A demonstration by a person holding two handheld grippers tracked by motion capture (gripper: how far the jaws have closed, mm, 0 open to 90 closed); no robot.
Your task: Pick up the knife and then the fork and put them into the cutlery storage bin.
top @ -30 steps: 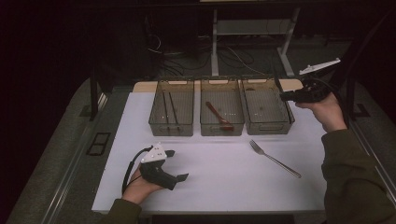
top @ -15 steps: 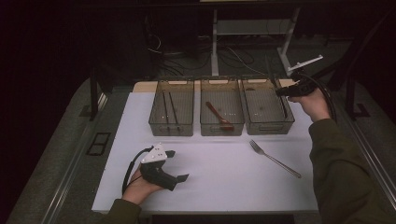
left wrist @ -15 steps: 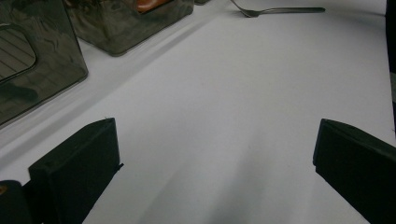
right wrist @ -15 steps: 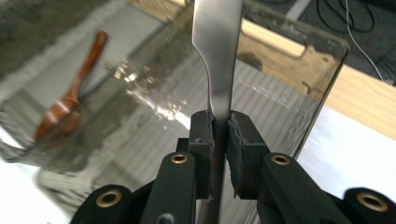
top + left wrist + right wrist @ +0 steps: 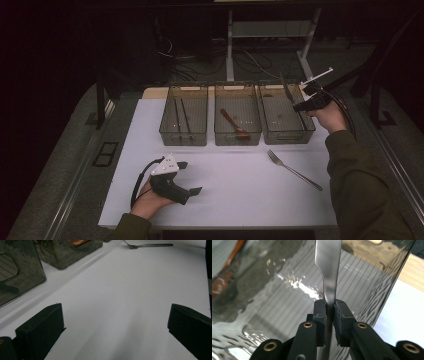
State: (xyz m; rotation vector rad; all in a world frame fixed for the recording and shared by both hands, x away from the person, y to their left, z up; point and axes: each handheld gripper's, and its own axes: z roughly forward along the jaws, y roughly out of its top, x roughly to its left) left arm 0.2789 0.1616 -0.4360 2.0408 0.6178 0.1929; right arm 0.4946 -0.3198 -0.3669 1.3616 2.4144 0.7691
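Three bins (image 5: 238,131), one fork (image 5: 293,169); right gripper (image 5: 329,305) fingers clamp one knife (image 5: 328,267), left gripper (image 5: 115,322) fingers apart.

place: lab or test room
surface: white table (image 5: 240,200) under a fixed camera
background: dark, with loose cables (image 5: 200,62) and metal frame legs (image 5: 230,45)

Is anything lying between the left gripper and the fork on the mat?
No. In the left gripper view, bare white mat runs from the open left gripper to the fork; the high view agrees. The bins stand off to the side.
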